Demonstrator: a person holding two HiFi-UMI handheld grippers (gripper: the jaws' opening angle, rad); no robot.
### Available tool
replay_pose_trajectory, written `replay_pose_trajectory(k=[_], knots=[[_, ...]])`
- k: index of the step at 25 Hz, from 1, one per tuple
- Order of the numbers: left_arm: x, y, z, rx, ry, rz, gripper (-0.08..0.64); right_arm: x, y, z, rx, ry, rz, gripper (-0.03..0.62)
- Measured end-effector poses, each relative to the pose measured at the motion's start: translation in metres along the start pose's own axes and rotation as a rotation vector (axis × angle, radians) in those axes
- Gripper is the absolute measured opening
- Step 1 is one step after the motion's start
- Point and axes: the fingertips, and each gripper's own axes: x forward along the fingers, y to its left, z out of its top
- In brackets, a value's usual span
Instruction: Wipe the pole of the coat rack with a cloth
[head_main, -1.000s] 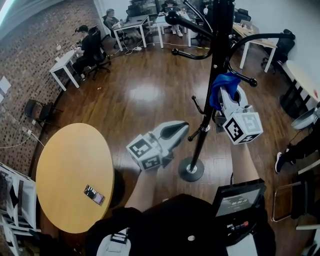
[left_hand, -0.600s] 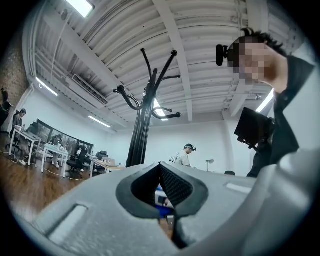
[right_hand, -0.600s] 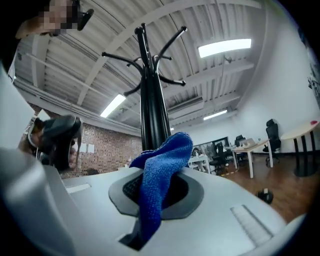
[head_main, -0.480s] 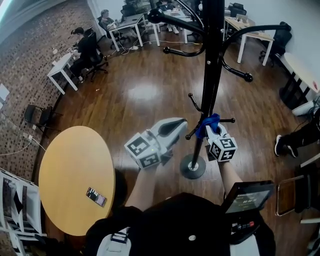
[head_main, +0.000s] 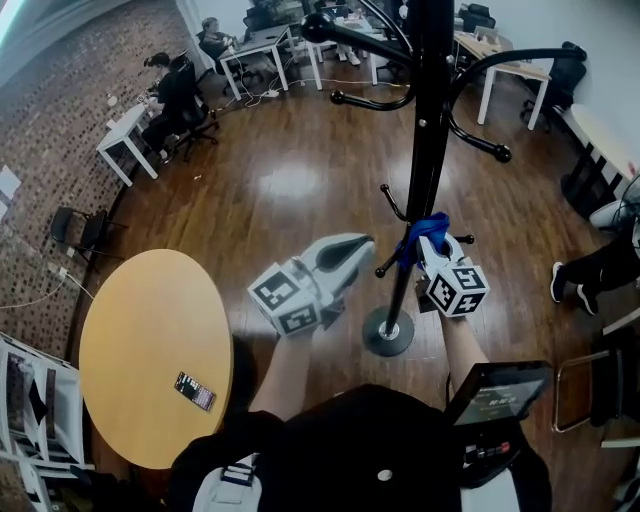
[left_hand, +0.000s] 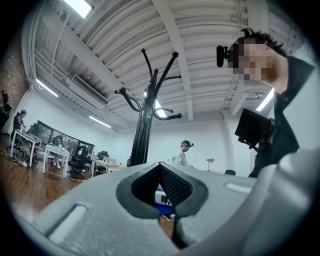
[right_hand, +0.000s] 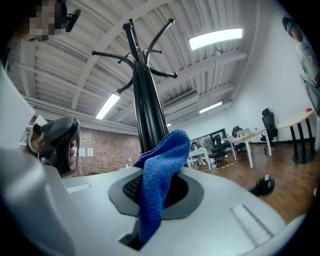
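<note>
Upright stands the pole (head_main: 428, 150), right fingers (right_hand: 192, 197) pinching cloth (head_main: 424, 230) against it; left fingers (left_hand: 176, 184) closed.

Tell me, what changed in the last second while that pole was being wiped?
The right hand-held gripper, shut on the blue cloth, slid down the coat rack pole to its lower pegs. The left hand-held gripper stayed shut, empty, left of the pole; the phone on the round table did not move.
</note>
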Motion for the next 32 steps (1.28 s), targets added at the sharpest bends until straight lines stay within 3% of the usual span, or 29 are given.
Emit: replay_pose_trajectory(k=[4,9,11,14,18,29,32], knots=[[-0.002,-0.003,0.002,0.004,-0.004,0.003,0.002,0.003,0.021,0.098,-0.057,-0.18,0.039,0.023],[-0.003,-0.003,0.01,0.029,-0.022,0.0,0.002,0.01,0.048,0.205,-0.168,-0.324,0.097,0.023],[-0.004,-0.003,0.011,0.021,-0.026,-0.002,0.002,0.011,0.061,0.231,-0.212,-0.352,0.133,0.023],[-0.003,-0.005,0.01,0.017,-0.025,-0.012,0.002,0.012,0.067,0.237,-0.258,-0.365,0.157,0.023],[0.0,-0.004,0.008,0.012,-0.022,-0.02,0.002,0.011,0.051,0.186,-0.242,-0.304,0.125,0.023],[0.016,-0.01,0.001,-0.003,-0.014,-0.059,0.002,-0.002,-0.02,-0.07,-0.02,0.082,-0.024,0.023],[0.018,-0.014,0.004,0.002,-0.015,-0.068,0.002,-0.004,-0.024,-0.098,0.018,0.153,-0.016,0.023]])
